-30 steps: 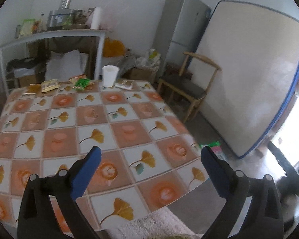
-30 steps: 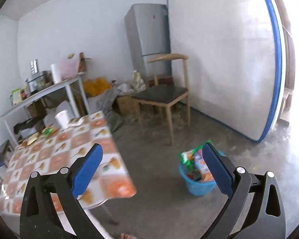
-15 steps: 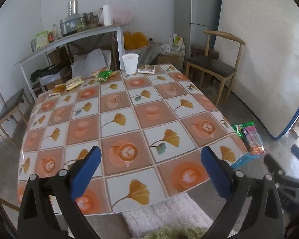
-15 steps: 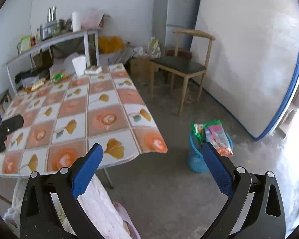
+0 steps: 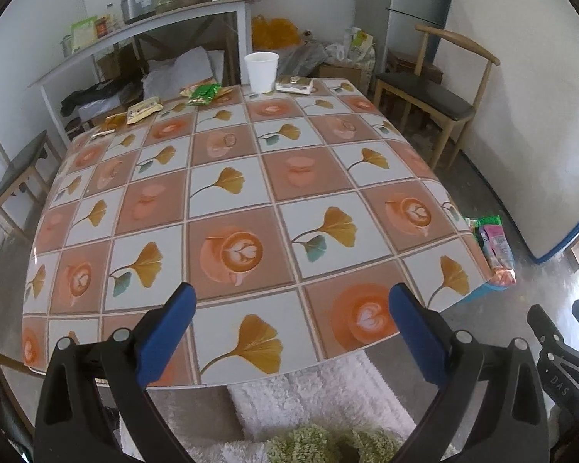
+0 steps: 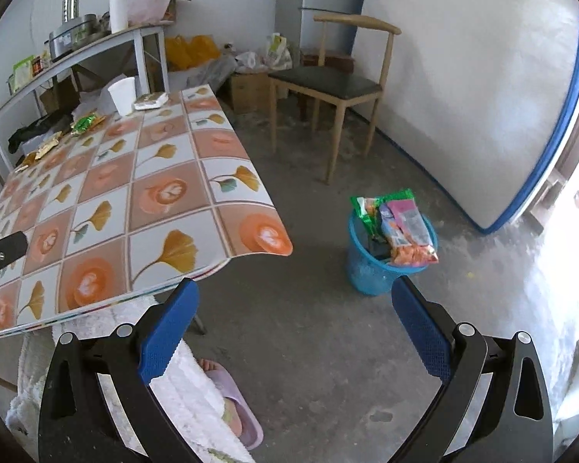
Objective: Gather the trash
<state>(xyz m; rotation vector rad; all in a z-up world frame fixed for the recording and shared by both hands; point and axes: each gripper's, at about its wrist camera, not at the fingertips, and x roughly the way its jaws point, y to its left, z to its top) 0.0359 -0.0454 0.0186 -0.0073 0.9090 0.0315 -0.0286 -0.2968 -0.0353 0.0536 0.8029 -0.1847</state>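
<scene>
A: Currently, left wrist view: left gripper [image 5: 289, 305] spread wide, empty, above table [image 5: 231, 177]; wrappers [image 5: 204, 93] and cup [image 5: 261, 66] at 12 o'clock.

B: Right wrist view: right gripper [image 6: 295, 305] wide apart, empty; bin [image 6: 370, 262] with wrappers at 1 o'clock.

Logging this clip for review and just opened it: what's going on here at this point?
A person holds a gripper in each hand at the near edge of a table. Both the left gripper and right gripper are open and empty. Snack wrappers, a white cup and a flat packet lie along the table's far edge, not yet collected. A blue bin on the floor beside the table already has wrappers sticking out of it.
</scene>
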